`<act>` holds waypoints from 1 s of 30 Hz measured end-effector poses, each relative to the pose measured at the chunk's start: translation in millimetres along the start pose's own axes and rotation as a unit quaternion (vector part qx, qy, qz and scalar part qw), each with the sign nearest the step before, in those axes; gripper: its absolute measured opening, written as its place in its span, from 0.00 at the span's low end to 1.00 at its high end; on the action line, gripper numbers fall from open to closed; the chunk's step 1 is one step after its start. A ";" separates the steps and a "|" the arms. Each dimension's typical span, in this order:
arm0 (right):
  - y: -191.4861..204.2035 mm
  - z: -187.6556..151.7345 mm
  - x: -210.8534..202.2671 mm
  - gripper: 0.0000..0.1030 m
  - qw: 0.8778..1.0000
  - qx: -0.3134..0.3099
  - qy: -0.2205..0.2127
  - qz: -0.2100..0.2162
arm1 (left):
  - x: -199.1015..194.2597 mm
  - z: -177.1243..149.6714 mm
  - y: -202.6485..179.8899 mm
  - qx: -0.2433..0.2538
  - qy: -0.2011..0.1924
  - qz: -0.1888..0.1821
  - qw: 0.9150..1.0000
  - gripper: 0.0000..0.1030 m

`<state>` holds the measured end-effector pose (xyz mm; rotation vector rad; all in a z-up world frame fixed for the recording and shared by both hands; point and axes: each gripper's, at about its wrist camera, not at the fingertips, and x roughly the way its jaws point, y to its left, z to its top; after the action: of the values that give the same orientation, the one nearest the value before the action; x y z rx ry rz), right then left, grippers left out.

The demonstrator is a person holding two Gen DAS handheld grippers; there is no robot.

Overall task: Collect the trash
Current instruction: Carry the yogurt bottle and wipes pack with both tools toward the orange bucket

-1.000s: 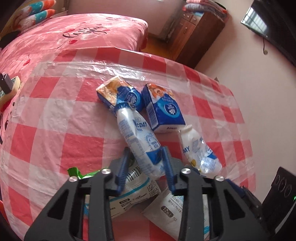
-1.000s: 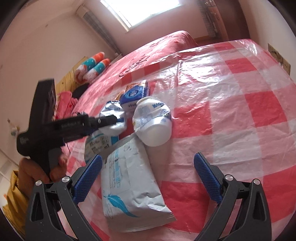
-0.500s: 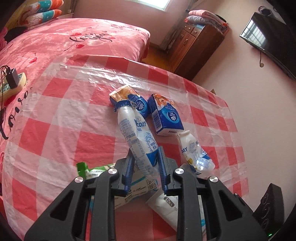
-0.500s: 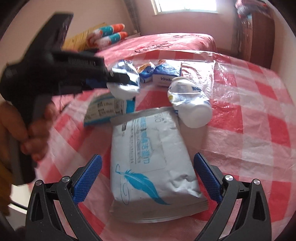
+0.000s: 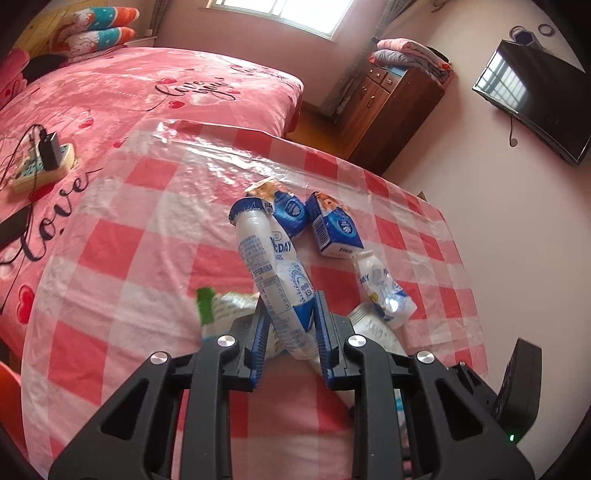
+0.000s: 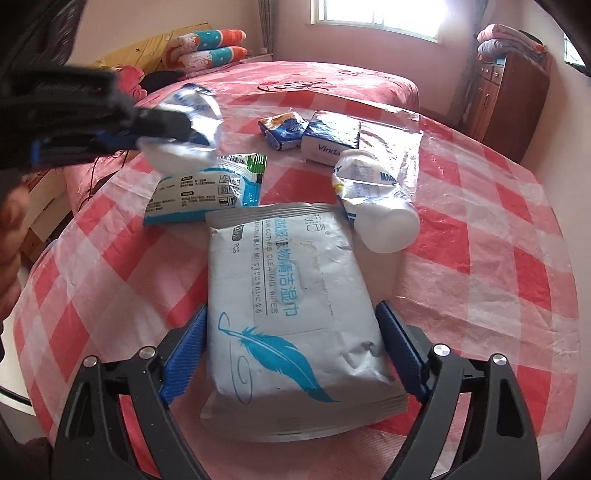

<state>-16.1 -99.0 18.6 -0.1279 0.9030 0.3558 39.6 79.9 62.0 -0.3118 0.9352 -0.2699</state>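
My left wrist camera sat just behind its own fingers (image 5: 260, 332), looking forward and steeply down over the table (image 5: 110, 258) from close range. The bed (image 5: 166, 85) filled the upper left of that frame, the cabinet (image 5: 391, 110) the upper middle and the TV (image 5: 532, 107) the upper right. My right wrist camera looked down along its fingers (image 6: 184, 347) from nearer the cloth, with the wipes pack (image 6: 291, 295) filling the frame's centre. It faced the window (image 6: 376, 14) at the top, bed (image 6: 314, 81) beneath. Both views shared the table (image 6: 498, 221), the cartons (image 5: 334, 229) (image 6: 332, 138), the small bottle (image 5: 384, 288) (image 6: 373, 199) and the cabinet (image 6: 509, 92). The left gripper (image 6: 122, 133) showed blurred at the right view's upper left.
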 end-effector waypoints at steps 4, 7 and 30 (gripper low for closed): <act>-1.9 -0.9 -2.9 0.78 1.000 0.000 -0.003 0.006 | -11.6 -12.0 9.9 -0.007 -0.002 0.004 1.000 0.24; -2.5 -3.2 -7.0 0.77 1.000 0.004 -0.006 0.010 | -17.9 -21.0 17.2 -0.014 -0.001 0.005 1.000 0.24; -16.2 -10.8 -34.1 0.73 0.984 0.123 -0.045 0.120 | -56.9 -86.0 74.4 -0.061 -0.003 -0.038 0.997 0.24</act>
<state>-37.7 -125.4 38.2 0.2256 0.8667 0.4675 -56.3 156.4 28.5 -0.4603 0.9369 -0.2826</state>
